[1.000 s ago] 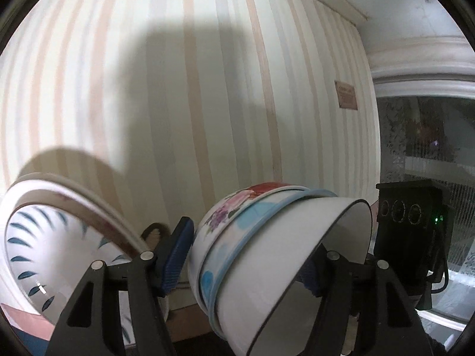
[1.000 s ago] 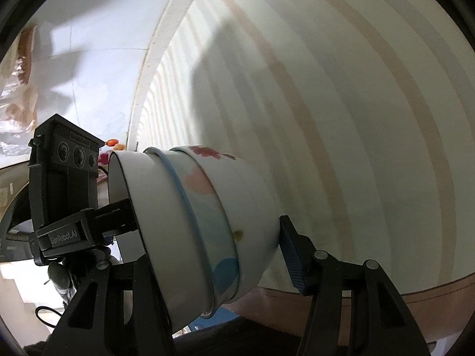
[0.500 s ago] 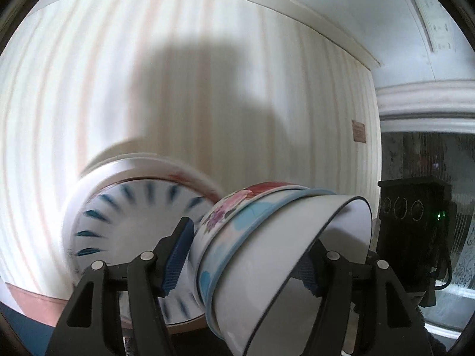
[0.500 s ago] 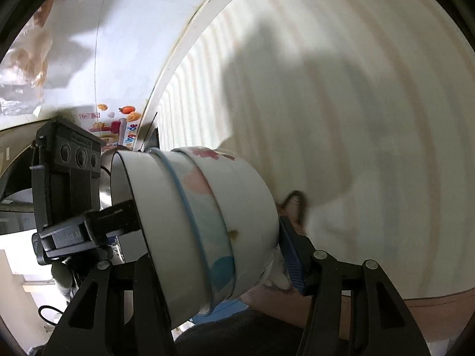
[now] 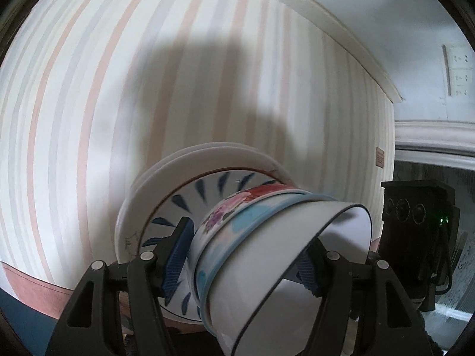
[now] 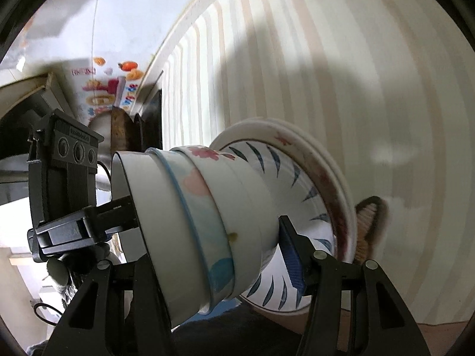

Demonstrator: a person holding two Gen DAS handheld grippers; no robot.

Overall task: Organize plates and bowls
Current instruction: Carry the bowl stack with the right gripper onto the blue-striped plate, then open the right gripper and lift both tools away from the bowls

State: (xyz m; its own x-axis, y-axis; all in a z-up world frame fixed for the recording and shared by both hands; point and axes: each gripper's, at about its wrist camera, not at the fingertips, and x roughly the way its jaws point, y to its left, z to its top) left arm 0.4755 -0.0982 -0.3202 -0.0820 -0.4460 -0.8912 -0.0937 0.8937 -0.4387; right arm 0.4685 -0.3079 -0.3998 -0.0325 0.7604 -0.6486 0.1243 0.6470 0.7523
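Striped cloth [image 5: 89, 118] in cream, pink and grey bands fills the background in both wrist views, with a pink border strip [image 5: 32, 290] at its lower edge. White wall [image 5: 415, 29] with a wall socket plate [image 5: 457, 74] upper right in left view. Colourful poster [image 6: 109, 86] on the wall upper left in right view.

Stack of nested bowls [image 5: 267, 255] is tipped on its side. Outermost bowl is white with a dark rim; a blue-rimmed one and a floral one sit under it. Left gripper [image 5: 240, 258] holds a medium spread, blue pads on either side of the stack, left pad against the floral bowl's base end, right pad inside the white bowl's mouth. Right gripper [image 6: 207, 243] also grips the same stack, one blue pad visible at the base end, the other finger hidden behind the bowls.

Stack of plates [image 5: 184, 201] lies behind the bowls, top plate white with dark blue leaf strokes, wider white plates under it. Bowl stack's base sits right at the top plate; contact can't be confirmed. Small brush [image 6: 368, 225] just beyond the plates' right edge in right view, blurred
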